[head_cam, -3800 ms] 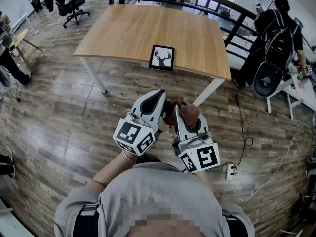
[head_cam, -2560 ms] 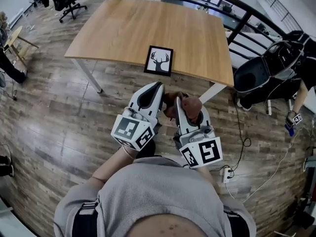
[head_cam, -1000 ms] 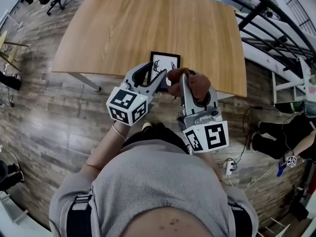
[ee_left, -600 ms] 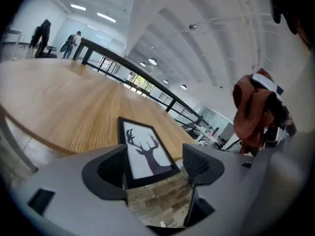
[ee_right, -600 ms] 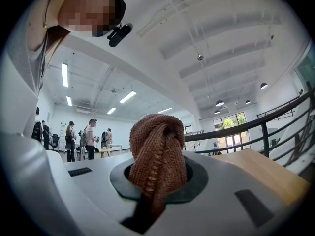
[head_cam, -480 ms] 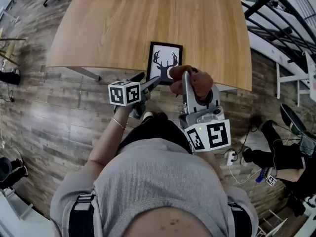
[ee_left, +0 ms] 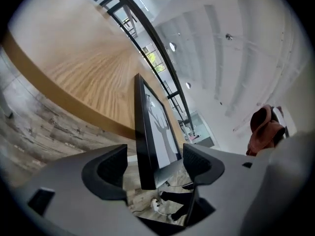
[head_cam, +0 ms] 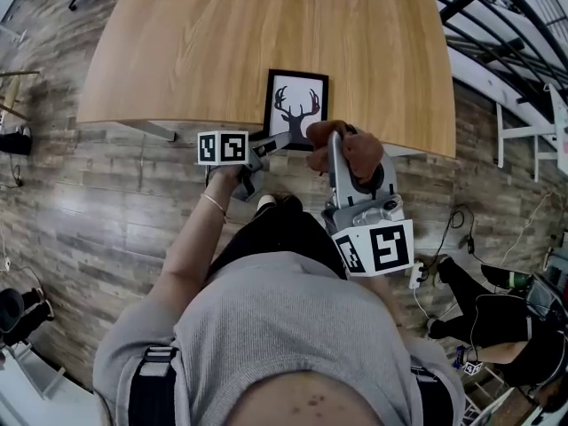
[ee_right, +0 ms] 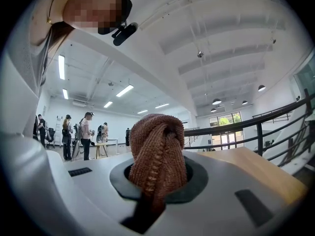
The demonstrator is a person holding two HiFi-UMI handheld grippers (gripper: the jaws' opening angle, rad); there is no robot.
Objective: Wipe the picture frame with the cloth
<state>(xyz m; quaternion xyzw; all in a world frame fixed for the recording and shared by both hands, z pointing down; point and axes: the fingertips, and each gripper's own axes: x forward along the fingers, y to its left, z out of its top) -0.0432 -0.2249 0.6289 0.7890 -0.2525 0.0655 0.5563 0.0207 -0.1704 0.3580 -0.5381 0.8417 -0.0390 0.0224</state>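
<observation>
Far left, grey-brown plank floor (head_cam: 80, 202), worn and streaky, and above it the table (head_cam: 177, 51): a broad slab of pale wood, fine straight grain, smooth top, a darker band along its edge. Now the left gripper (head_cam: 277, 141), grey moulded plastic with its black-and-white marker cube, comes in low at the table's near edge. Its jaws have just been opening and stand wide apart, and in the left gripper view the frame's near edge sits between the two dark pads (ee_left: 112, 168) with a gap on each side, nothing pressing. The frame (head_cam: 298, 105) lies flat right at the near edge, right of the middle: a thin black rectangular border, hard and square-cornered, around a white sheet with a black antlered deer head. Just right of it is the right gripper (head_cam: 335, 142), the same grey shell, clamped tight on the cloth (head_cam: 357, 152). The cloth is a rust-brown knit, ribbed and bunched into a fat roll that bulges out past the tips and hangs over the table's near edge beside the frame. Whether the cloth touches the frame is not clear. The right gripper view shows the open room: a white ceiling (ee_right: 206, 28) with strip lights, people (ee_right: 86, 132) standing far off, and a black metal railing (ee_right: 258, 132) on the right.
</observation>
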